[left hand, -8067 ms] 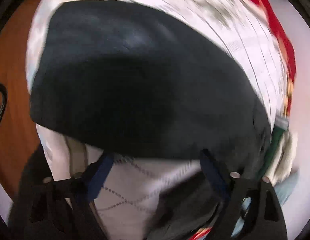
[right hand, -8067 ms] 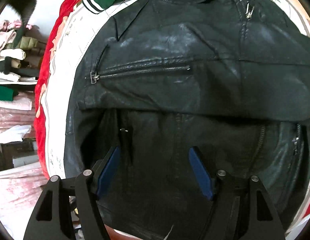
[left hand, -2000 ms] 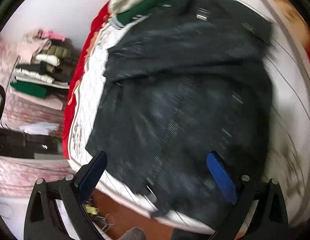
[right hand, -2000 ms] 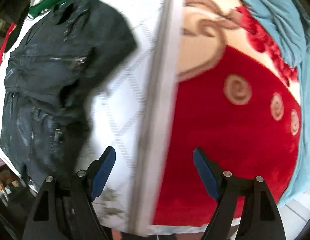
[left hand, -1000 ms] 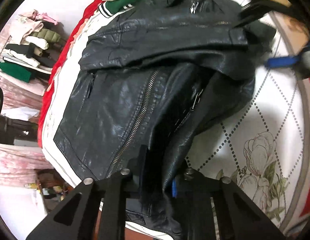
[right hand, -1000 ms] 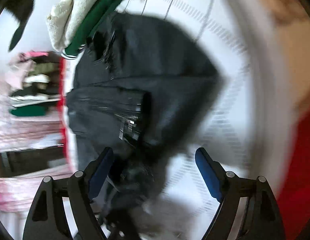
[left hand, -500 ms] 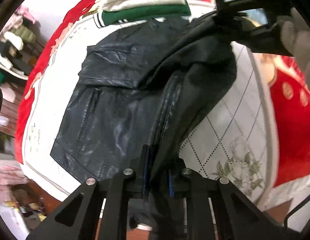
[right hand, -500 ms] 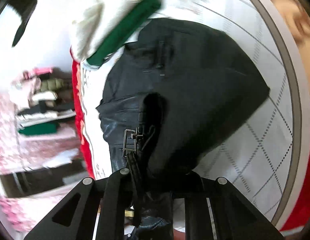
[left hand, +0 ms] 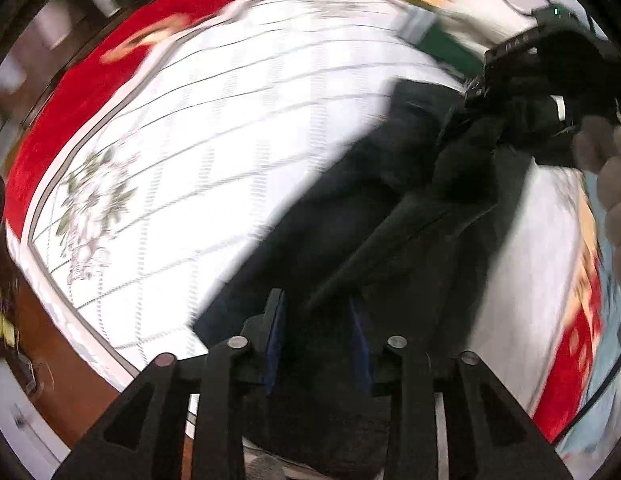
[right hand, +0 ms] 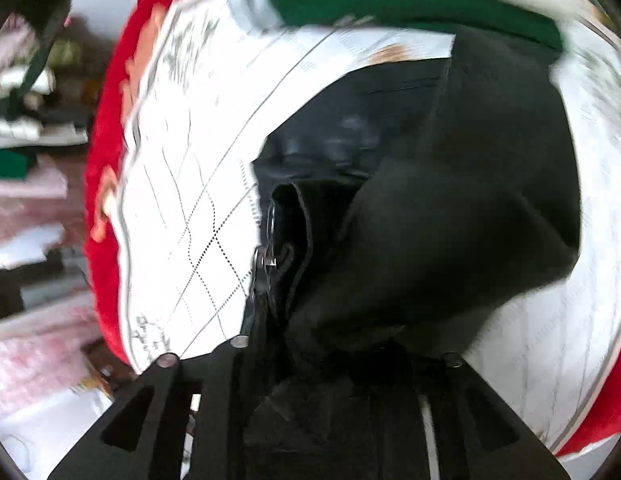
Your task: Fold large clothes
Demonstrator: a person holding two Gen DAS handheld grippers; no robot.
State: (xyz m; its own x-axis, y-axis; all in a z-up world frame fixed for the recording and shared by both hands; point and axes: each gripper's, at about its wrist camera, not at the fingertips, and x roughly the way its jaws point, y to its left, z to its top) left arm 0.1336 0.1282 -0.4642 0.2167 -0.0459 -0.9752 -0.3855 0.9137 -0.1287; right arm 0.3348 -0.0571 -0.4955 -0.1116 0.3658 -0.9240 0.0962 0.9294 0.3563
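Note:
A black leather jacket lies folded lengthwise on a white quilted bedspread. My left gripper is shut on the jacket's near edge and holds it raised. My right gripper is shut on the jacket at another edge, next to its zipper. The right gripper also shows in the left wrist view, gripping the jacket's far end, with the person's gloved hand behind it. Both views are blurred by motion.
A folded green and white garment lies at the far end of the bed. A red patterned blanket borders the bedspread. Stacked clothes on shelves stand to the left. The wooden bed frame runs along the near edge.
Both grippers have carried the jacket's open half across, so it now lies narrower and more white bedspread shows on the left. Both views have swung left.

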